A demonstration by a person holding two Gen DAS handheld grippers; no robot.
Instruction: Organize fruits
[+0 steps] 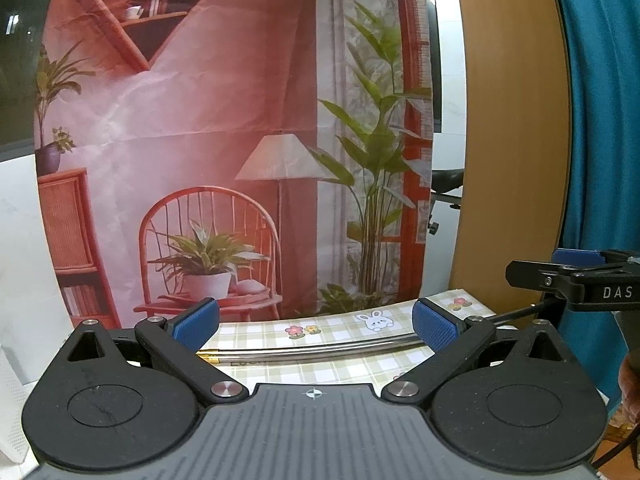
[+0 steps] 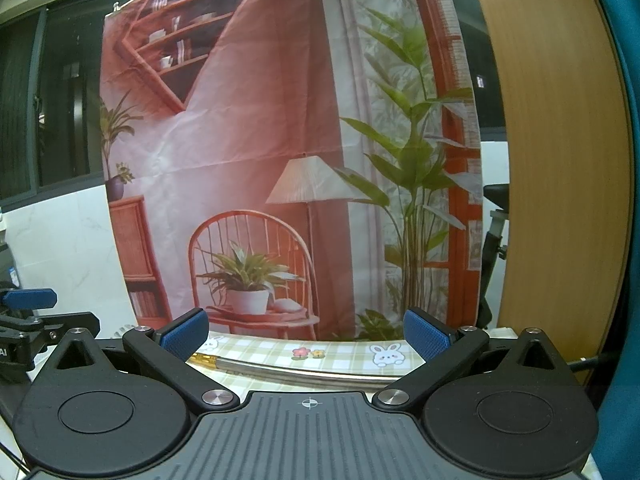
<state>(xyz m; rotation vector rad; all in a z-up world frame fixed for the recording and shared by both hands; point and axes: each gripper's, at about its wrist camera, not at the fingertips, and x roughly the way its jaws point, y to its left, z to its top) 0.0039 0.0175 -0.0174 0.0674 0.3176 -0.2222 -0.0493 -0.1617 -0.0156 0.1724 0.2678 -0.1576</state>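
Note:
No fruit shows in either view. My left gripper [image 1: 316, 322] is open and empty, its blue pads [image 1: 196, 324] wide apart above the checked tablecloth [image 1: 340, 368]. My right gripper [image 2: 306, 332] is open and empty too, held level over the same cloth [image 2: 340, 354]. The right gripper's side [image 1: 576, 280] shows at the right edge of the left wrist view. The left gripper's side [image 2: 28, 312] shows at the left edge of the right wrist view.
A metal rod with a brass tip [image 1: 320, 350] lies across the cloth; it also shows in the right wrist view [image 2: 280, 370]. A printed room backdrop [image 1: 240, 140] hangs just behind the table. A wooden panel [image 1: 512, 140] and a teal curtain [image 1: 604, 120] stand to the right.

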